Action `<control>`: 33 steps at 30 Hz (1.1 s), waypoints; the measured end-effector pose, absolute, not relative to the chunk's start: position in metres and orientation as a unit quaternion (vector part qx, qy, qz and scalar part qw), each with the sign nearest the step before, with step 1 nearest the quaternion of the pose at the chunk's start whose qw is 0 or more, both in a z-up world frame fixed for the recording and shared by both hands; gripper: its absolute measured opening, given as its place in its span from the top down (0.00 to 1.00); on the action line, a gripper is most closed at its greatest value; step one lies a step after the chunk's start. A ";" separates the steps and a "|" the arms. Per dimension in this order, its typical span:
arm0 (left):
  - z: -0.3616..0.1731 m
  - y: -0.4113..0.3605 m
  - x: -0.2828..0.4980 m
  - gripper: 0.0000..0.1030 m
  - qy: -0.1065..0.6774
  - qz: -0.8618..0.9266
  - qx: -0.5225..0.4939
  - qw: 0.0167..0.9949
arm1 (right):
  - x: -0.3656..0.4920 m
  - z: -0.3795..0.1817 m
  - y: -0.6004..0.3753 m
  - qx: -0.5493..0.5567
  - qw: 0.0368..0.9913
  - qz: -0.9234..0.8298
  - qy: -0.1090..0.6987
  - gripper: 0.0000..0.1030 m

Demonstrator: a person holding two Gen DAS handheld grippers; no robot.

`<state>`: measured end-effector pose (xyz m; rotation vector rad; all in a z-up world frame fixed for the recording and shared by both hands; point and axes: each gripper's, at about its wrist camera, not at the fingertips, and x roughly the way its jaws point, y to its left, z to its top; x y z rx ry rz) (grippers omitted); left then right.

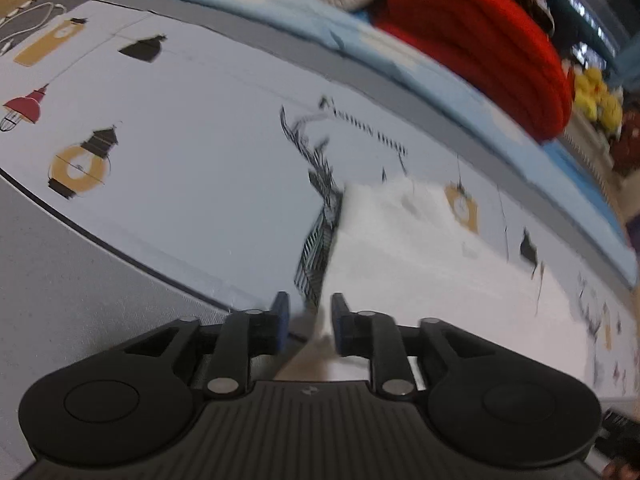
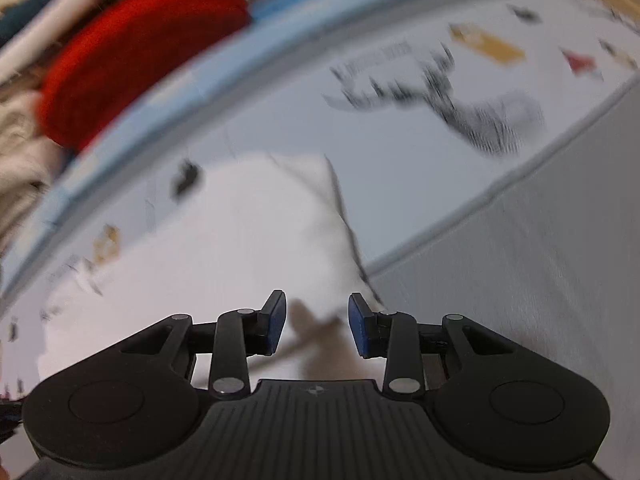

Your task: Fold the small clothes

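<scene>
White garment [image 1: 420, 264] on pale lamp-printed mat [image 1: 180, 152]; red folded blanket [image 1: 480, 40]; blue gripper pads [image 2: 276, 320].

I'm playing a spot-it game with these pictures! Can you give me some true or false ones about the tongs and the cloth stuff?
1. A white cloth lies on the printed mat. True.
2. The rolled blanket behind the mat is green. False: it is red.
3. The left tongs are squeezed tight shut. False: there is a gap between the blue pads.
4. The right tongs stand open by the white cloth's corner. True.
5. The mat has lamp pictures on it. True.
</scene>
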<state>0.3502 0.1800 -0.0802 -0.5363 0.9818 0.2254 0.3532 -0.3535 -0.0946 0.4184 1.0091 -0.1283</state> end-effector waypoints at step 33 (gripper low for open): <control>-0.125 0.167 0.384 0.49 0.435 0.057 -0.233 0.868 | 0.384 -0.109 -0.365 0.179 0.875 -0.063 0.445 0.50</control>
